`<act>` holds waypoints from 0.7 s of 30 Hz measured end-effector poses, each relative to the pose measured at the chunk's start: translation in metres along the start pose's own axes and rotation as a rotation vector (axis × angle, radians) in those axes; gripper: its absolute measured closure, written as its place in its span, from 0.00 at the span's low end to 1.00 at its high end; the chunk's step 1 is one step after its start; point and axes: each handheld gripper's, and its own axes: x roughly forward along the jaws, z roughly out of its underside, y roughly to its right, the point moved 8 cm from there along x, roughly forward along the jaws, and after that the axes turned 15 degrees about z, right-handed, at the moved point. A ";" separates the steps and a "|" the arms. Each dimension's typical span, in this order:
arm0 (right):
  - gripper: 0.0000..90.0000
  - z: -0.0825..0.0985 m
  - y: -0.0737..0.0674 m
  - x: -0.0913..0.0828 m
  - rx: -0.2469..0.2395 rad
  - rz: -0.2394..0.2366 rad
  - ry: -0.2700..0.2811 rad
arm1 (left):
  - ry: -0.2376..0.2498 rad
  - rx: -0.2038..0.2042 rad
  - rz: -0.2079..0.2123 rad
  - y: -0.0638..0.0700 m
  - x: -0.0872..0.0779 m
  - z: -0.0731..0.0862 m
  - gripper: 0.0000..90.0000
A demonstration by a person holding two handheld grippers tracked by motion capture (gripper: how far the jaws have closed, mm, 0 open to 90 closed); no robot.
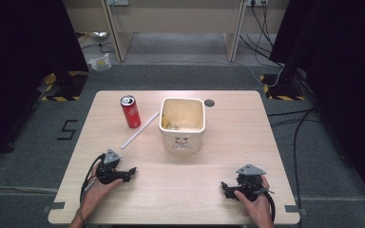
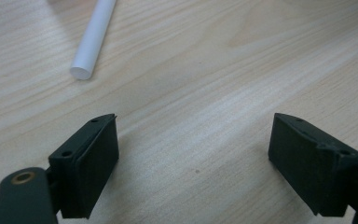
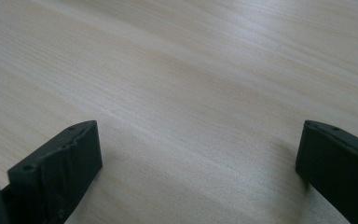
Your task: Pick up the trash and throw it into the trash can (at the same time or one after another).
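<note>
A square table (image 1: 228,166) of pale wood stands on a grey floor (image 1: 323,142). A red can (image 1: 130,111) stands upright on it at the far left. Just beside the can lies a white tube (image 1: 139,130), set slantwise. Near the middle stands a cream square tub (image 1: 182,124), open at the top. A dark round hole (image 1: 209,102) is near the far edge.

**Bright table, dark wings**

Overhead light falls evenly on the table (image 1: 218,190), with a pale glare along its far edge. Black curtains swallow both sides. Up close, the white tube (image 2: 93,37) blurs slightly; soft shadows pool beneath the jaws.
</note>
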 end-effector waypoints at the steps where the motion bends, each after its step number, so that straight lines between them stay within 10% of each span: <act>1: 0.00 0.000 0.000 0.000 0.000 0.000 0.000 | 0.000 0.000 0.000 0.000 0.000 0.000 0.17; 21: 0.00 0.000 0.000 0.000 0.000 0.000 -0.001 | 0.036 -0.034 -0.009 -0.007 -0.005 -0.004 0.20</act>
